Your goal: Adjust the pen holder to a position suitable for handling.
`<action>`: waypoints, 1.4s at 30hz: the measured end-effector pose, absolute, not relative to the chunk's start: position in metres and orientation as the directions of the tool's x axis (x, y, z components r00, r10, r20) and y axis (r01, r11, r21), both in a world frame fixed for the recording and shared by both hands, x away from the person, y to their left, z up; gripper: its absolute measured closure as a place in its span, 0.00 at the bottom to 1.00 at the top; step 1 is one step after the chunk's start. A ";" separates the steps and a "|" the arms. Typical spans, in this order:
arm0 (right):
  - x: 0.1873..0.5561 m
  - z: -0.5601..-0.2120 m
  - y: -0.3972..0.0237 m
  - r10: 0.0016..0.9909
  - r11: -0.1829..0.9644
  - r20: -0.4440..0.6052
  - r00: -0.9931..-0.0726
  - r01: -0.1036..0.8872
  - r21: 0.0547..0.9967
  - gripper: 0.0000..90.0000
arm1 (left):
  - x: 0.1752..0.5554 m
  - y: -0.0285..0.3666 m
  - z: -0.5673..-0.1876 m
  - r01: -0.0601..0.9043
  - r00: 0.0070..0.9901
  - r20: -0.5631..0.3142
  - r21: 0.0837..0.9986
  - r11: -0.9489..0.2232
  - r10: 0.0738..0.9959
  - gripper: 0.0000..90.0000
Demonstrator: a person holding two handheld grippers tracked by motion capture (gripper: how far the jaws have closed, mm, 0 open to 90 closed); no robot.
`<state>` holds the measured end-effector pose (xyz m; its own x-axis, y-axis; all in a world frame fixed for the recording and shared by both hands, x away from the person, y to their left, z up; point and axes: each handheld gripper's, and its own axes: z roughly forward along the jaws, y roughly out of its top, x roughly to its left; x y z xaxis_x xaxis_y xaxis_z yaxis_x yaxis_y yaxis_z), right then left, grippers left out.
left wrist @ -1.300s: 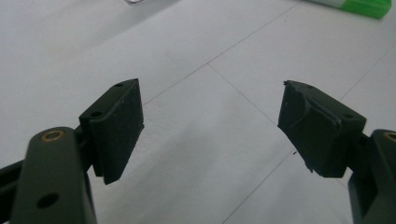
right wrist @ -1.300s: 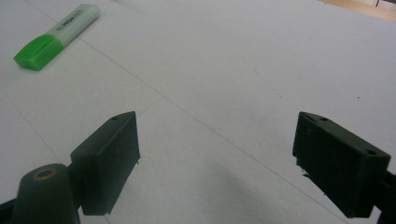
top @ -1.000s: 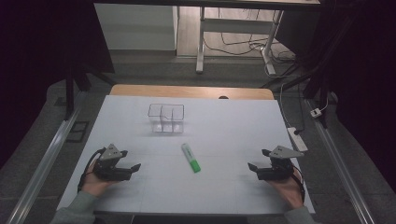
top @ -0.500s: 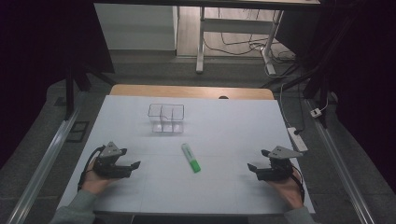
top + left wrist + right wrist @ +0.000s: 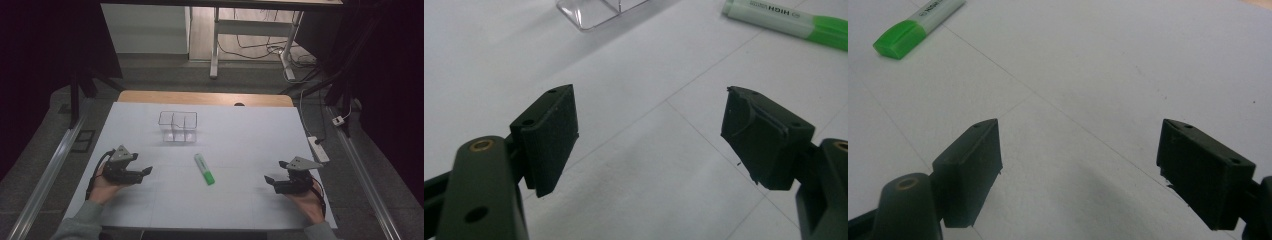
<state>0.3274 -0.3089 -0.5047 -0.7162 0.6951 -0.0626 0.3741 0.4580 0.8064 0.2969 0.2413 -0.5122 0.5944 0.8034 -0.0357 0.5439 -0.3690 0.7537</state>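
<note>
1. A green highlighter (image 5: 204, 169) is lying flat on the white table (image 5: 240, 140), roughly midway between the two grippers and in front of a clear plastic organizer (image 5: 178, 126), which is sitting well apart from it toward 11 o'clock in the high view.

2. The highlighter's long axis is running from about 11 o'clock to 5 o'clock in the high view, with the green cap end pointing toward the person.

3. The left gripper (image 5: 145, 171) is resting low over the table with its jaws spread wide and holding nothing; the highlighter is lying toward 3 o'clock from it, near but not touching.

4. The right gripper (image 5: 269, 180) is also sitting with its jaws parted and empty; the highlighter is lying toward 9 o'clock from it, slightly farther off.

5. In the left gripper view the highlighter (image 5: 786, 21) is showing at 1 o'clock beyond the jaws; in the right gripper view its cap end (image 5: 900, 37) is showing at 11 o'clock.

6. Judging from this, the left gripper is looking the nearer one, and a grasp would be needing the jaws turned across the pen's long axis.
</note>
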 end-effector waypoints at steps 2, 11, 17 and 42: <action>0.327 -0.505 -0.309 0.696 0.458 -0.062 -0.716 0.375 0.806 0.20 | 0.301 0.241 -0.512 0.545 0.592 -0.032 0.752 -0.371 0.805 0.26; 0.328 -0.506 -0.308 0.699 0.465 -0.066 -0.712 0.382 0.799 0.20 | 0.312 0.239 -0.508 0.543 0.588 -0.016 0.748 -0.381 0.808 0.26; 0.329 -0.507 -0.306 0.699 0.463 -0.068 -0.712 0.379 0.801 0.20 | 0.324 0.238 -0.503 0.540 0.578 -0.007 0.752 -0.377 0.816 0.27; 0.329 -0.509 -0.304 0.693 0.473 -0.068 -0.717 0.382 0.794 0.20 | 0.376 0.233 -0.496 0.566 0.544 -0.014 0.744 -0.355 0.839 0.32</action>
<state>0.3288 -0.3043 -0.5091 -0.7173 0.6934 -0.0683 0.3819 0.4732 0.7939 0.3758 0.2326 -0.4957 0.5444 0.8387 -0.0139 0.5658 -0.3549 0.7442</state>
